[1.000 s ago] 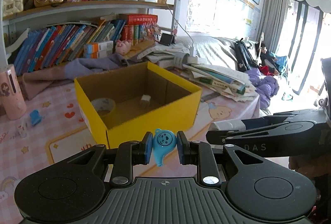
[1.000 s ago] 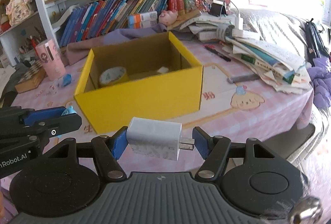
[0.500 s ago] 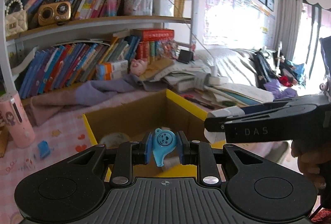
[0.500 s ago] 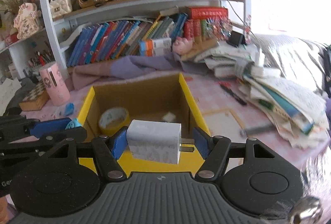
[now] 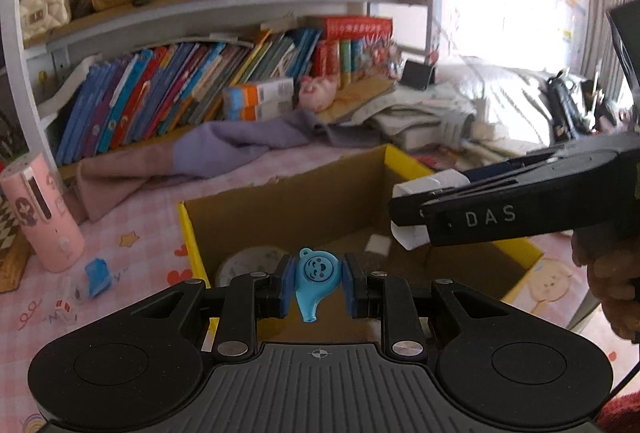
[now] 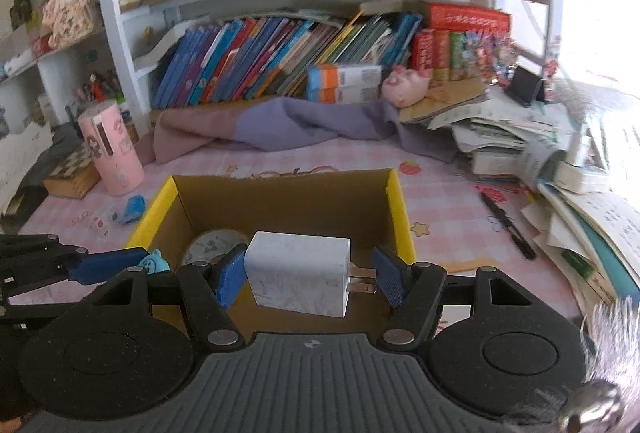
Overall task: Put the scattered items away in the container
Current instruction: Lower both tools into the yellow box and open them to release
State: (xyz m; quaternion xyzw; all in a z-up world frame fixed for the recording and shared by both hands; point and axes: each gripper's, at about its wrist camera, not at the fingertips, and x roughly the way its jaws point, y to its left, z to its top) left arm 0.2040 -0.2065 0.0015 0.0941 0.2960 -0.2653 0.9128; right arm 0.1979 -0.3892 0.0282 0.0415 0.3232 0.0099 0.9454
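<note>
A yellow cardboard box (image 5: 192,233) (image 6: 402,217) stands open on the pink table. A roll of tape (image 5: 248,261) (image 6: 208,245) and a small white piece (image 5: 378,244) lie inside. My left gripper (image 5: 318,287) is shut on a small blue whistle (image 5: 316,281) with a smiling face, held over the box's near edge. My right gripper (image 6: 308,279) is shut on a white charger plug (image 6: 298,279), prongs against the right pad, also above the box. In the left wrist view the right gripper (image 5: 412,217) reaches in from the right with the charger (image 5: 420,185). The left gripper (image 6: 116,265) shows at the right wrist view's left edge.
A pink cup (image 5: 42,217) (image 6: 110,149) stands left of the box, with a small blue item (image 5: 98,275) (image 6: 132,209) and dice (image 5: 64,309) near it. A purple cloth (image 6: 280,129) lies behind. Papers and books (image 6: 580,193) pile up right, beside black scissors (image 6: 506,225). Bookshelves rise behind.
Both grippers have moved forward from in front of the box to above its open top, still holding the whistle and the charger. The box's inside now shows below them.
</note>
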